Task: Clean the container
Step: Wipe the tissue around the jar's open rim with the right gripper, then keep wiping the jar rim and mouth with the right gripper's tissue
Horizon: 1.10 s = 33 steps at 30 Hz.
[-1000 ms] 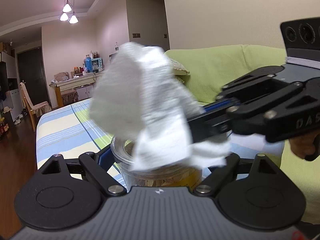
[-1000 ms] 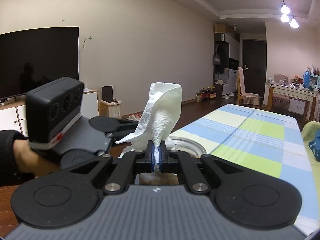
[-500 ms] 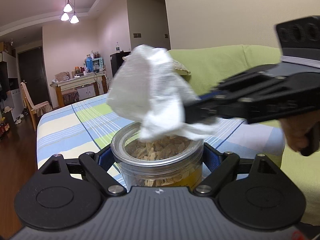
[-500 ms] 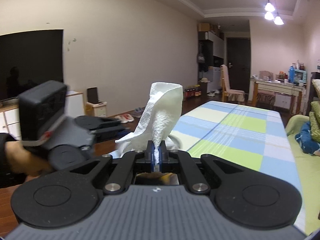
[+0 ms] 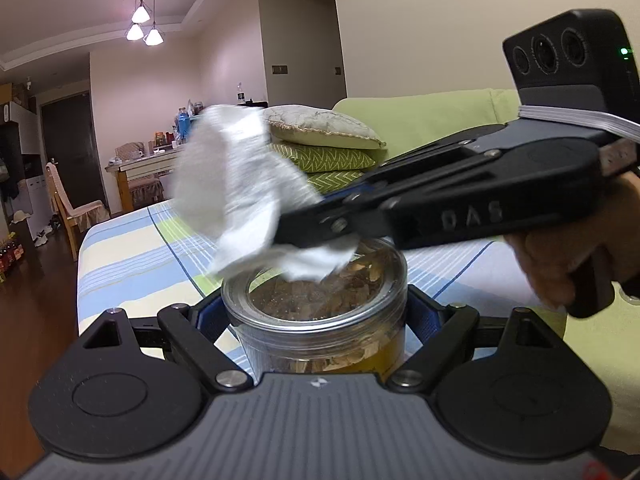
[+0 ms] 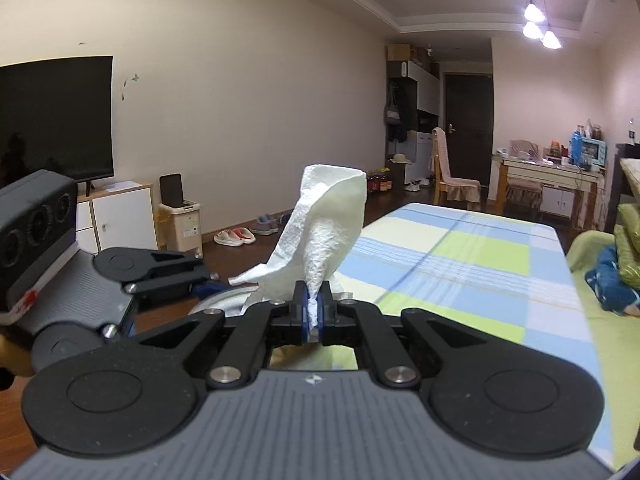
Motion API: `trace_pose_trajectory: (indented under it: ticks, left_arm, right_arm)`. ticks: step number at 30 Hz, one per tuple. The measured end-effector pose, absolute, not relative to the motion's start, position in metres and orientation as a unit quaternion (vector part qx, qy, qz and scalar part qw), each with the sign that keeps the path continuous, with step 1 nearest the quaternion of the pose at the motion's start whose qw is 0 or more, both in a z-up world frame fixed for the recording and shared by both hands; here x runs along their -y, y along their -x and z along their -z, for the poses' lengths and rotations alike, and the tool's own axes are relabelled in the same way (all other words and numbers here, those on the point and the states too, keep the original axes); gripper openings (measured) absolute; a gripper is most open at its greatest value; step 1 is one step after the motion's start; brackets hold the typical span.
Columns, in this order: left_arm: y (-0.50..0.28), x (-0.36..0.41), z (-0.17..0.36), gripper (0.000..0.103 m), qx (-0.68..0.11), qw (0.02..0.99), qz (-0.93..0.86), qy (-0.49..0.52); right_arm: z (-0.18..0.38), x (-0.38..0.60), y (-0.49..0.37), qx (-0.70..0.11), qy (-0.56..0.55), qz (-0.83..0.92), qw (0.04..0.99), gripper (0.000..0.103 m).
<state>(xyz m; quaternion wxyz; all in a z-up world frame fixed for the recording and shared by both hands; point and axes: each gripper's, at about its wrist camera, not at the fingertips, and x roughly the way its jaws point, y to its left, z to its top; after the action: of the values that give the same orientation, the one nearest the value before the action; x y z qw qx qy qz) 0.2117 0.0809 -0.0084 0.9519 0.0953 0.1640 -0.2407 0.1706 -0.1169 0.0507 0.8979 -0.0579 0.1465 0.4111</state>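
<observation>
A clear jar (image 5: 320, 344) of dried brown pieces, its clear lid on, stands between the blue pads of my left gripper (image 5: 316, 312), which is shut on its wall. From the right my right gripper (image 5: 304, 228) reaches over the lid, shut on a crumpled white paper towel (image 5: 236, 184). The towel's lower edge lies on the far part of the lid. In the right wrist view the paper towel (image 6: 328, 224) stands up from the pinched pads of the right gripper (image 6: 314, 312). The left gripper (image 6: 192, 276) and the jar's rim (image 6: 224, 300) show at the left.
The jar is over a table with a blue, green and cream striped cloth (image 5: 132, 248). A green sofa (image 5: 440, 120) with cushions (image 5: 320, 132) is behind. A hand (image 5: 560, 256) holds the right gripper's handle. A TV (image 6: 56, 116), a white cabinet (image 6: 116, 216) and a bin (image 6: 180, 224) line the wall.
The right gripper has swept the towel over the jar's top towards the left of the left wrist view, and more of the lid now shows. The left gripper and the jar stayed still.
</observation>
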Motion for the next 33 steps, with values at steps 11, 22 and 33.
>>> trace_pose_trajectory:
  ticks: [11, 22, 33]
  left_arm:
    - [-0.214, -0.075, 0.006, 0.087, -0.163, 0.954, 0.235, -0.093]
    - [-0.208, -0.083, 0.005, 0.087, -0.164, 0.952, 0.239, -0.094]
    - [-0.202, -0.082, 0.006, 0.087, -0.180, 0.952, 0.232, -0.093]
  right_arm:
    - [-0.051, 0.089, -0.151, -0.143, 0.074, -0.463, 0.872, 0.002]
    - [-0.053, 0.125, -0.155, -0.155, 0.045, -0.413, 0.896, 0.003]
    - [-0.050, 0.099, -0.166, -0.152, 0.048, -0.438, 0.885, 0.002]
